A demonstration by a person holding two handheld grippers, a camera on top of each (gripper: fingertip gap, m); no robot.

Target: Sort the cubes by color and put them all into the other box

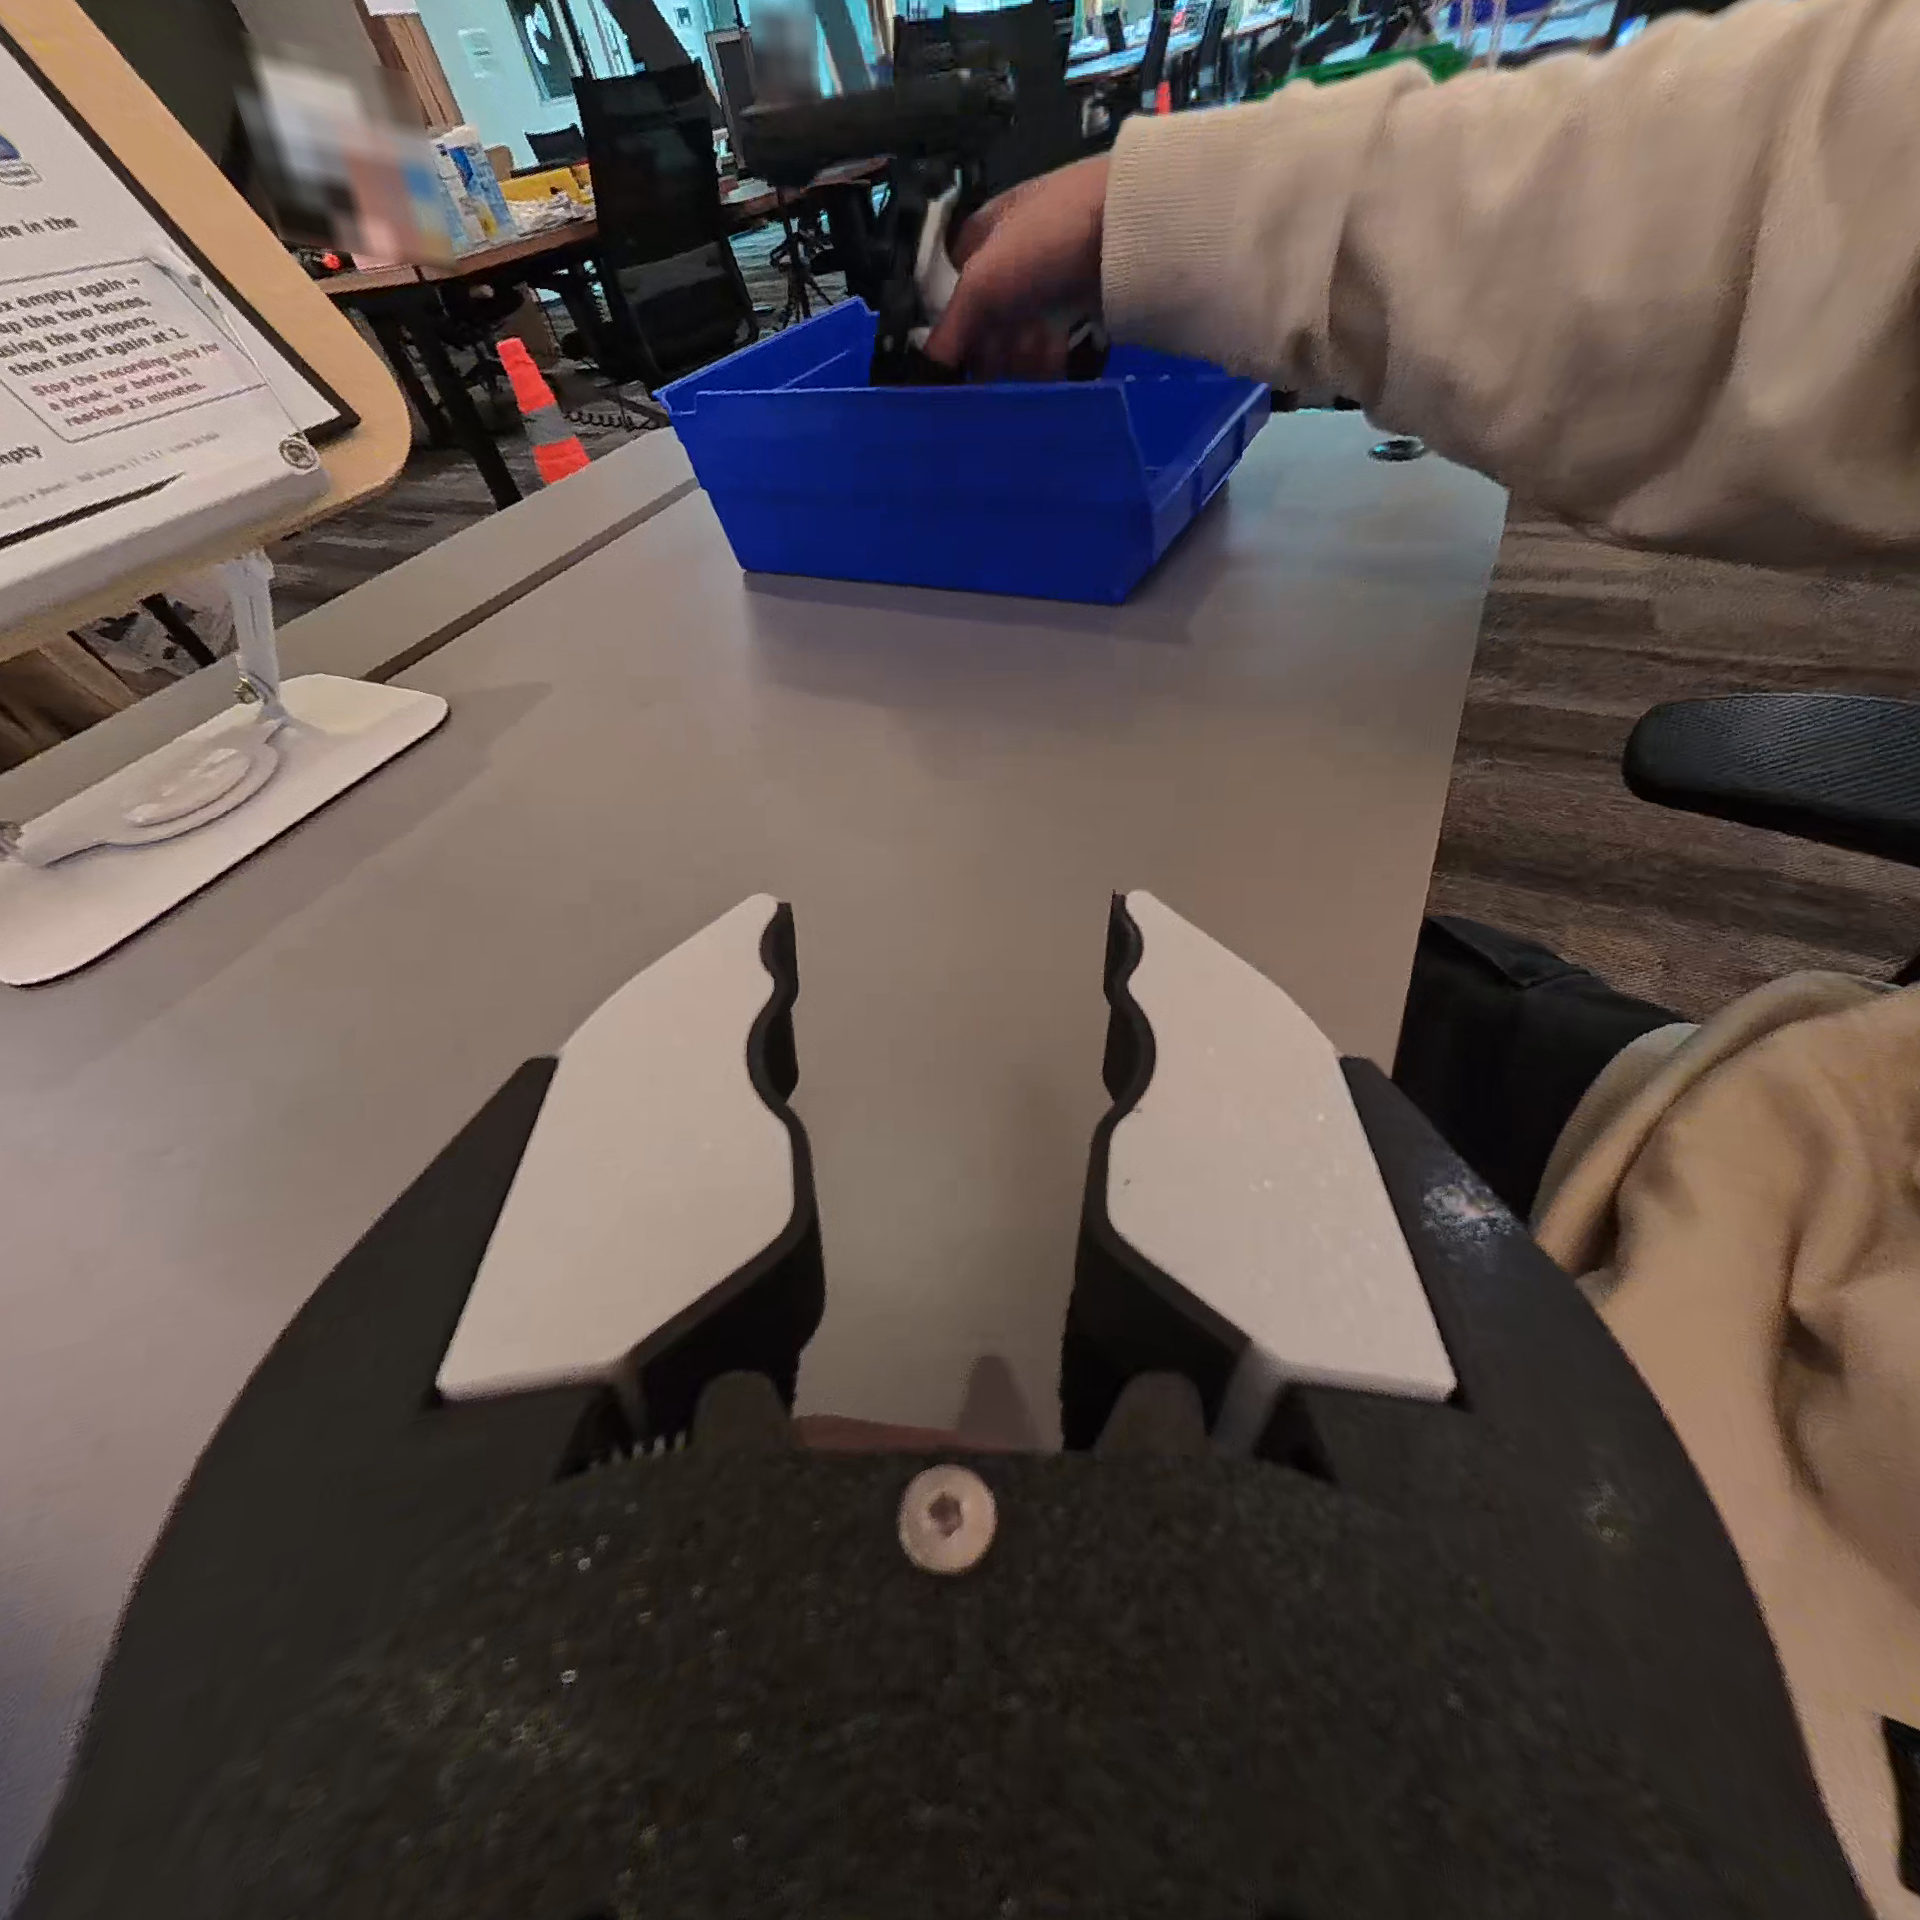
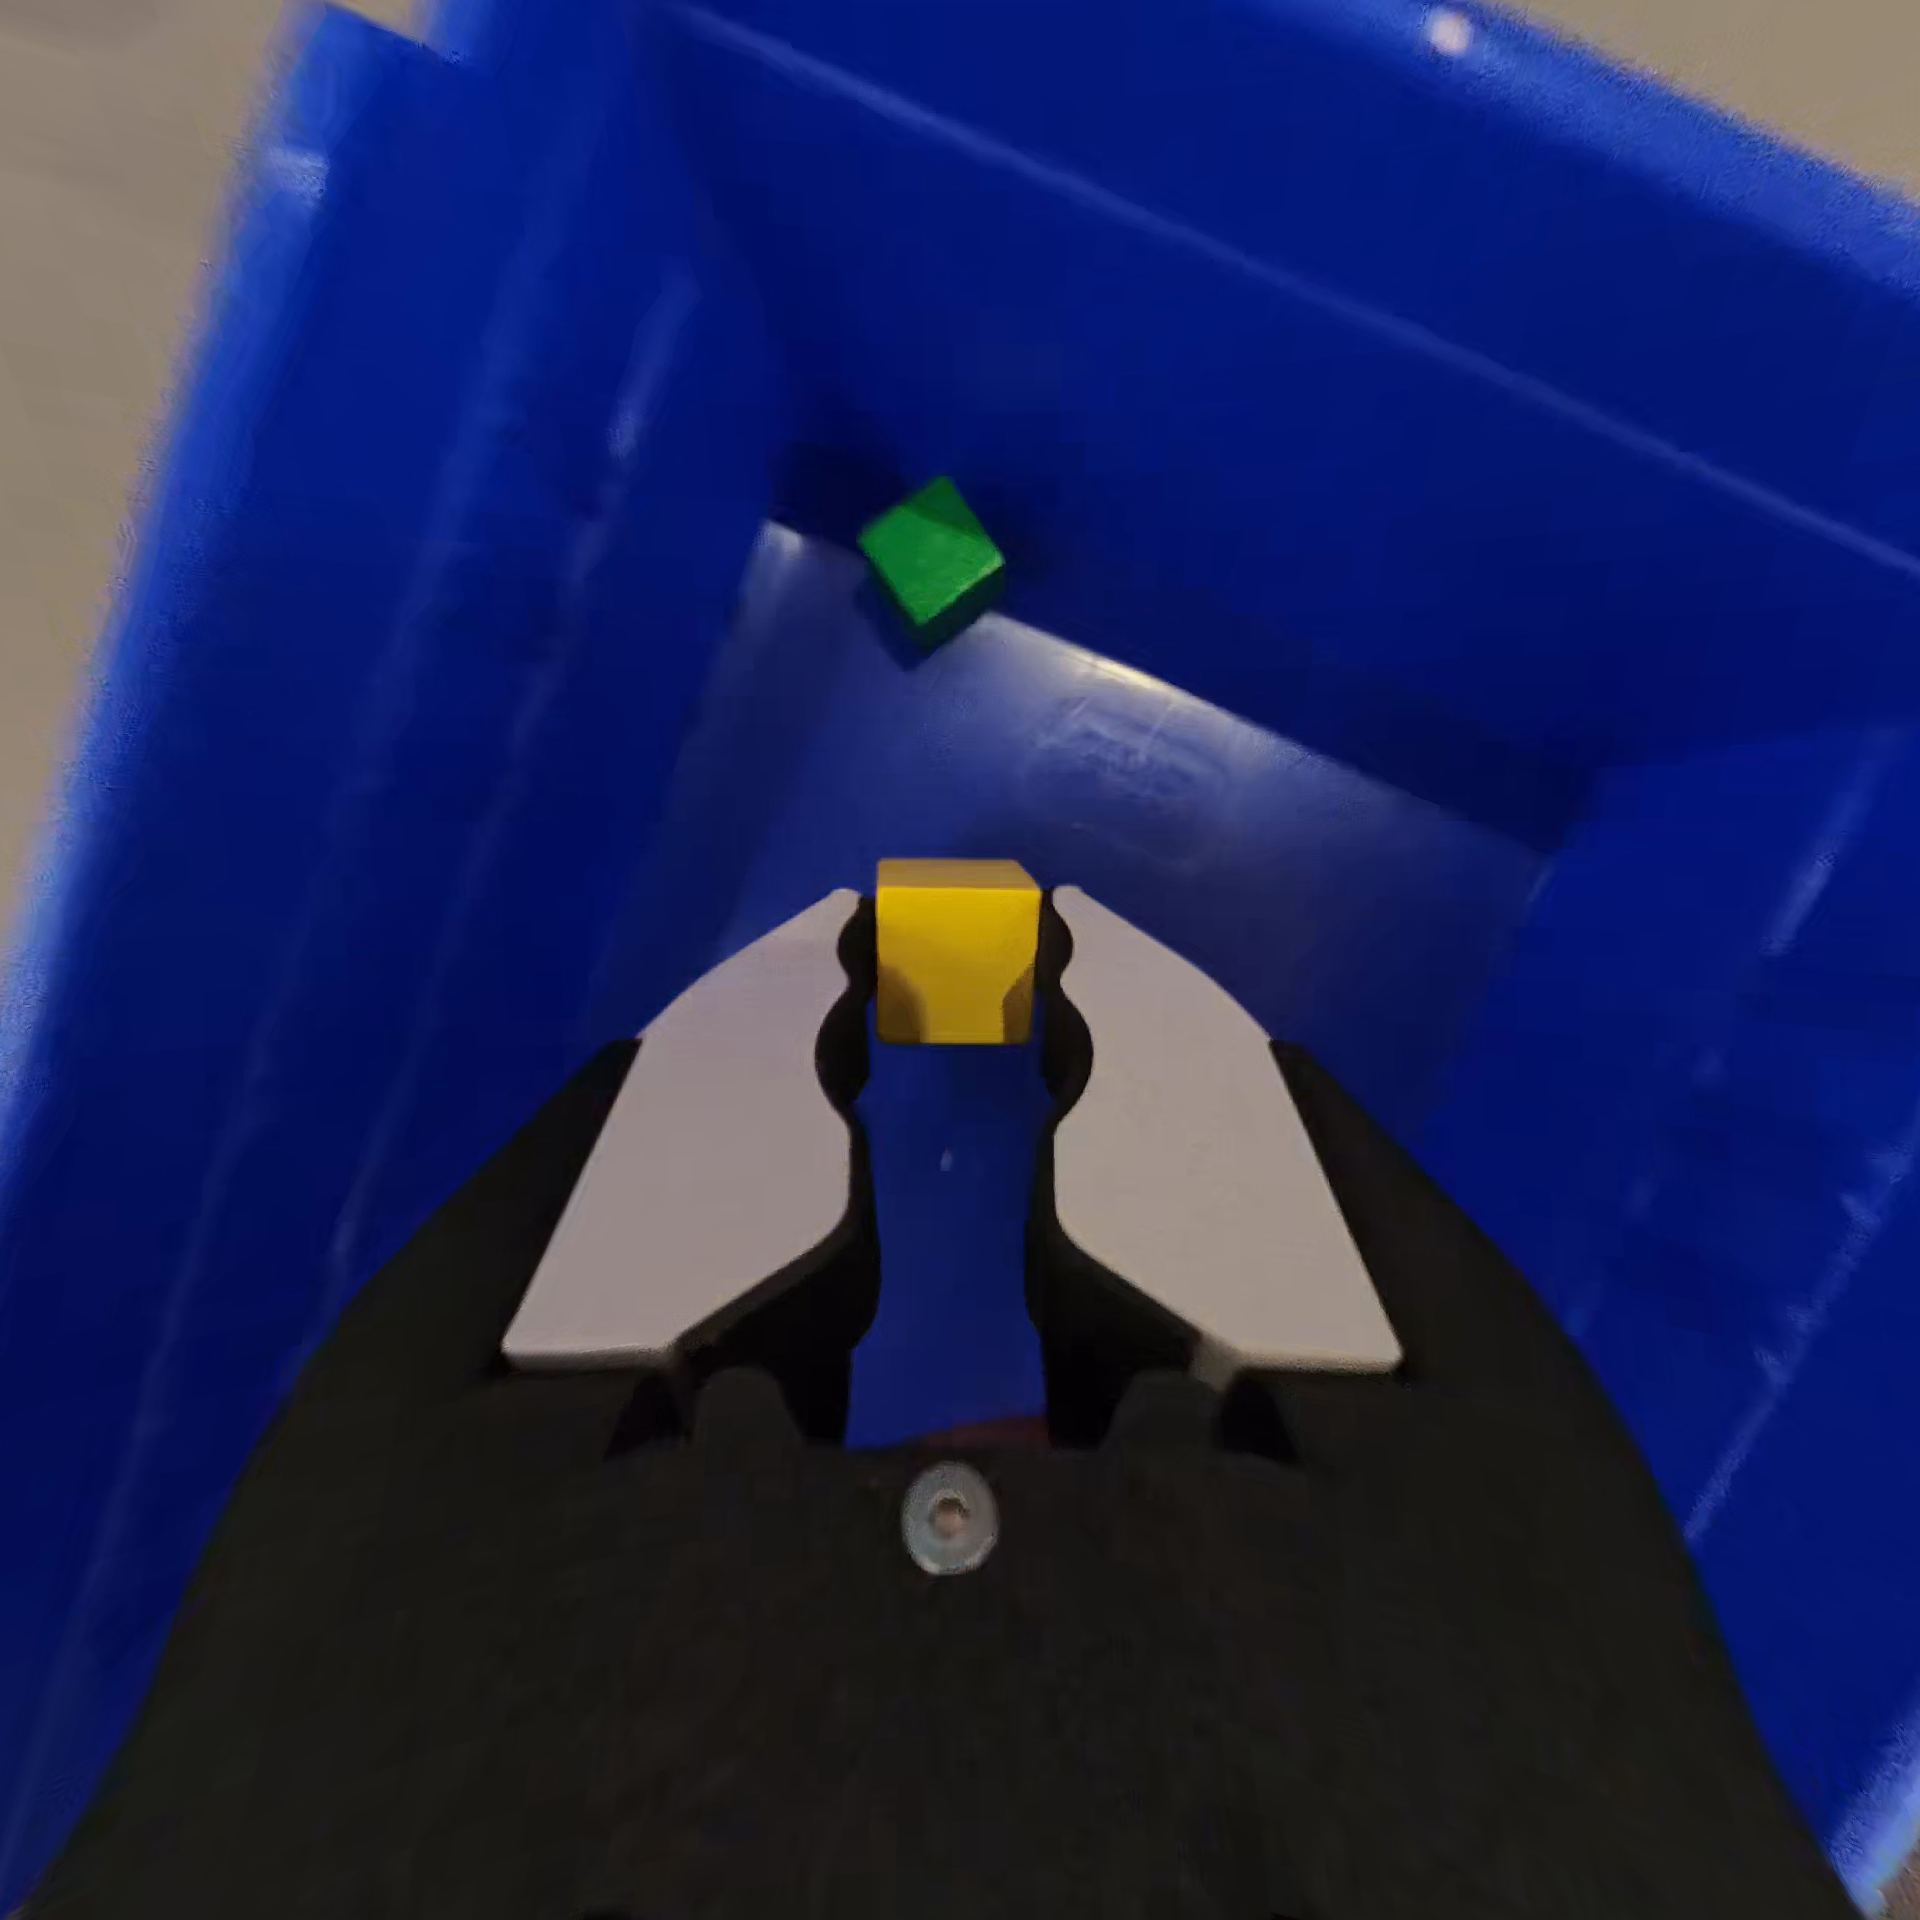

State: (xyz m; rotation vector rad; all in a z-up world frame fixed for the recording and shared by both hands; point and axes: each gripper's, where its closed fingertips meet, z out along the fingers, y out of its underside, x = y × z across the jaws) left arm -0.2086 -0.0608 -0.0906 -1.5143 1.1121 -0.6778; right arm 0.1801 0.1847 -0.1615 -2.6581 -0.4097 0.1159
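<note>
**Right gripper holds yellow cube inside blue box; left gripper idle and empty**

The right wrist view looks down into the blue box, which fills most of the frame. At frame centre the right gripper has its two fingers closed against the sides of a yellow cube, which sits between the tips. Whether the cube rests on the box floor or is lifted off it cannot be told from this angle. A green cube lies above centre in the frame, tucked into an inner corner of the box, well apart from the yellow one. (The walls show motion blur.)

The left wrist view shows none of the cubes; the near wall of the blue box hides its contents. What it does show is the wider setting. The left gripper occupies the lower half of the frame over the grey table, its fingers spread wide with nothing between them. The box stands on the table in the upper centre. A hand in a cream sleeve reaches in from the upper right, holding the other gripper down into the box. A white stand carrying a printed sheet occupies the left edge. An orange cone stands on the floor beyond the table, and a black armrest shows at the right edge.
</note>
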